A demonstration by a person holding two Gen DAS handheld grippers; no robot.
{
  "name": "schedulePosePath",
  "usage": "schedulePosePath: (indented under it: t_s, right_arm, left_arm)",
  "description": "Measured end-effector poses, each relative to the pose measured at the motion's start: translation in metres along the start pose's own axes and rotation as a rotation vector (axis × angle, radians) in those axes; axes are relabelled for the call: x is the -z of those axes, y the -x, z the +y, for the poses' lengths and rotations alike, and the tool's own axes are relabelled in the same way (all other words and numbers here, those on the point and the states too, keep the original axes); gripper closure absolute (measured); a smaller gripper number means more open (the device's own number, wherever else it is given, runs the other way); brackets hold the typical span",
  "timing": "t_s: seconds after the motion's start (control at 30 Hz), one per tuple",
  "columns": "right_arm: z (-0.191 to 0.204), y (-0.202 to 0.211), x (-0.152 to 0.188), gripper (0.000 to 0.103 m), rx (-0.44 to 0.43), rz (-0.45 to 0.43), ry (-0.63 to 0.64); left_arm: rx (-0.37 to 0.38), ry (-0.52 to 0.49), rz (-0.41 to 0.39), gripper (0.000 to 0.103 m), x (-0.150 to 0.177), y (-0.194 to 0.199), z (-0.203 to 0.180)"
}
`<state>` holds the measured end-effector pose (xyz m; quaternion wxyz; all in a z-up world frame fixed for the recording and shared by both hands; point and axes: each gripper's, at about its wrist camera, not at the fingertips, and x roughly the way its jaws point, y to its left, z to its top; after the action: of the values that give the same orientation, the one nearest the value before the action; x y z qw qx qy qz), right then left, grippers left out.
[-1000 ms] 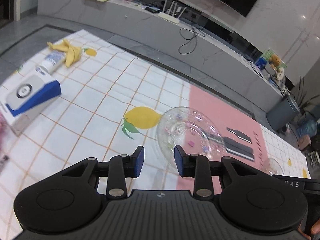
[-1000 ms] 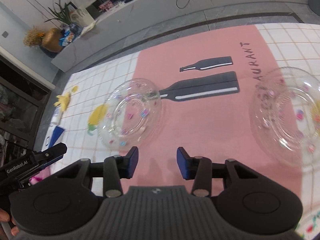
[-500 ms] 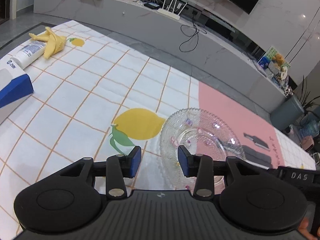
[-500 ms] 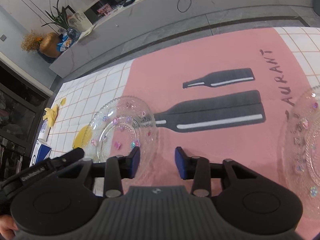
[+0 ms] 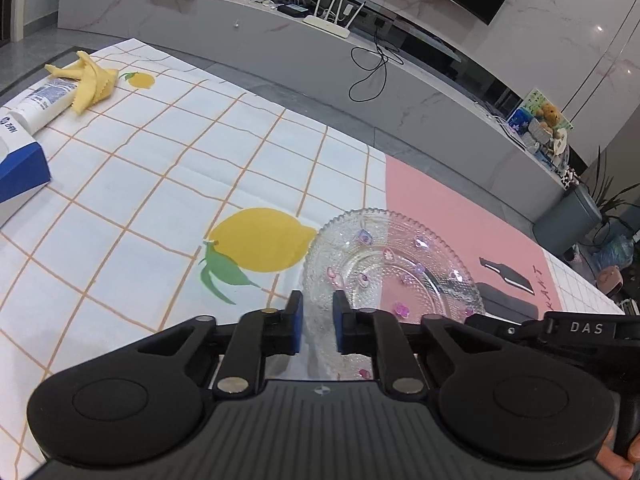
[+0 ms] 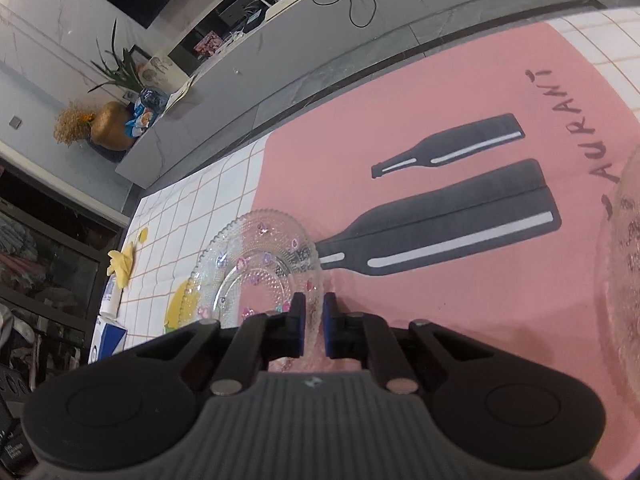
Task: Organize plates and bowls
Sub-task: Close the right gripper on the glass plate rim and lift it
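While both grippers pinch one glass plate (image 5: 394, 270), left gripper (image 5: 316, 322) is closing on its 8 o'clock rim, right gripper (image 6: 313, 330) clamped on the 5 o'clock rim. Plate straddles the cloth's (image 5: 132, 184) white-pink seam. Second plate (image 6: 624, 272) at 3 o'clock, open pink between.

Beaded clear glass plate (image 5: 400, 268) on a smooth printed cloth (image 5: 160, 184).
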<state>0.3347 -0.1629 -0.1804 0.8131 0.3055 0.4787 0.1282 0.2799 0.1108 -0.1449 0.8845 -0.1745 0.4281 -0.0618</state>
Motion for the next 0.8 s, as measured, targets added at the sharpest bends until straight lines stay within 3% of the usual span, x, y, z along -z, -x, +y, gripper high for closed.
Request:
schedulePosePath:
  t_s: [0.33, 0.8]
  right_arm:
    - [0.004, 0.012, 0.005, 0.096, 0.012, 0.058, -0.009]
    - [0.011, 0.076, 0.013, 0.094, -0.005, 0.013, -0.002]
  left_arm:
    - [0.039, -0.005, -0.008, 0.090, -0.003, 0.022, -0.002]
    - [0.134, -0.052, -0.046, 0.090, -0.002, 0.074, -0.032]
